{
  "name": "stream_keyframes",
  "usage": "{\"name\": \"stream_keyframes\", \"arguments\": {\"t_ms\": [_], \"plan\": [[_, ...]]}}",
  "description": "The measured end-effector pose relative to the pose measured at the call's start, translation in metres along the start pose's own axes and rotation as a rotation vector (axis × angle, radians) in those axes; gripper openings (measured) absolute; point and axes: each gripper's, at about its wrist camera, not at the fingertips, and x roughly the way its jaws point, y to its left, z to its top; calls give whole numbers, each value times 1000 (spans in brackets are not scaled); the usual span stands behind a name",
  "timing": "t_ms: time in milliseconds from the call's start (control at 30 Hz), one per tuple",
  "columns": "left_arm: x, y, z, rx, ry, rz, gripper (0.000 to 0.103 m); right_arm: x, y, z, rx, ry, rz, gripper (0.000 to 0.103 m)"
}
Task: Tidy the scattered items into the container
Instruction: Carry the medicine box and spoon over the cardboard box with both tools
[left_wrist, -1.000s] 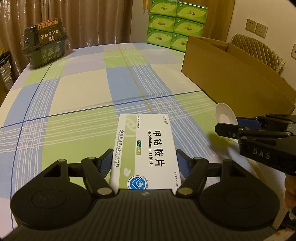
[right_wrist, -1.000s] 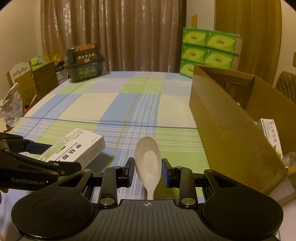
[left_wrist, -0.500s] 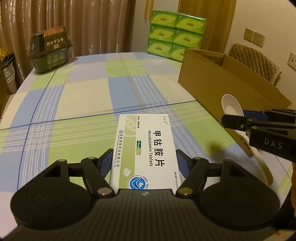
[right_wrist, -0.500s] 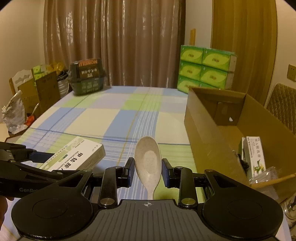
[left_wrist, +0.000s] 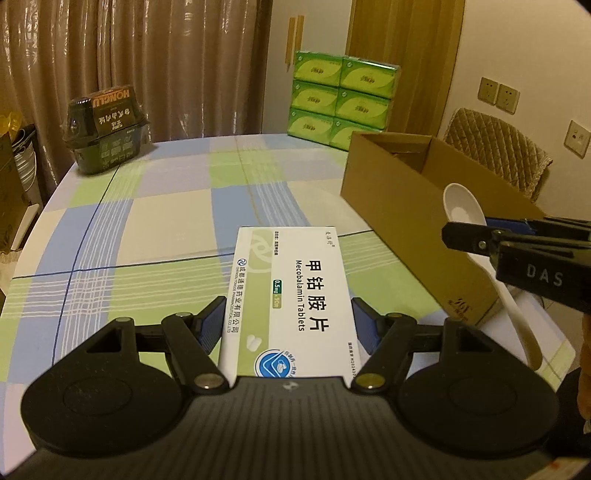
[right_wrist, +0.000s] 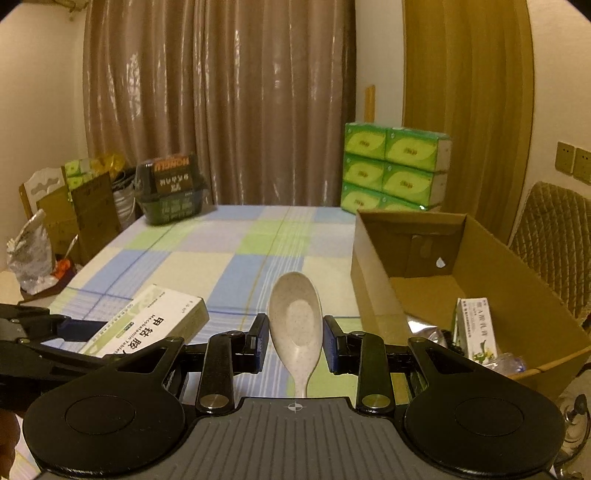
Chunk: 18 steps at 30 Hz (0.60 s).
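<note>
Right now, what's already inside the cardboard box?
In the cardboard box, near the front end: a white-and-green carton, a silvery packet and clear wrapping. The far floor is bare. The near wall hides the nearest bottom corner.

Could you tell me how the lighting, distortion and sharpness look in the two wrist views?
Left wrist: warm, dim yellow light, the print on the medicine box sharp, fisheye bending the cardboard box. Right wrist: same cast, glare streaks on the curtain, dark rounded corners, spoon sharp.

Your held medicine box reads "Mecobalamin Tablets", "0.5mg". The right gripper beside it shows "DAS". The dark pack reads "HONGLU", upside down.
</note>
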Motion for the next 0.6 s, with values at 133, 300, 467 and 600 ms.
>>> {"name": "stream_keyframes", "arguments": {"t_ms": [133,300,467,600], "plan": [[-10,-12,5,1,-13,-8,67,-9,-8,6,17,-12,-3,28],[-20,-27,12,12,-30,-17,67,-21,-18,13,34,-34,-7,28],[-24,-45,19,34,-36,-28,67,-31,-32,19,52,-45,-20,28],[-26,-61,24,49,-41,-40,67,-38,-46,21,71,-54,-34,28]]}}
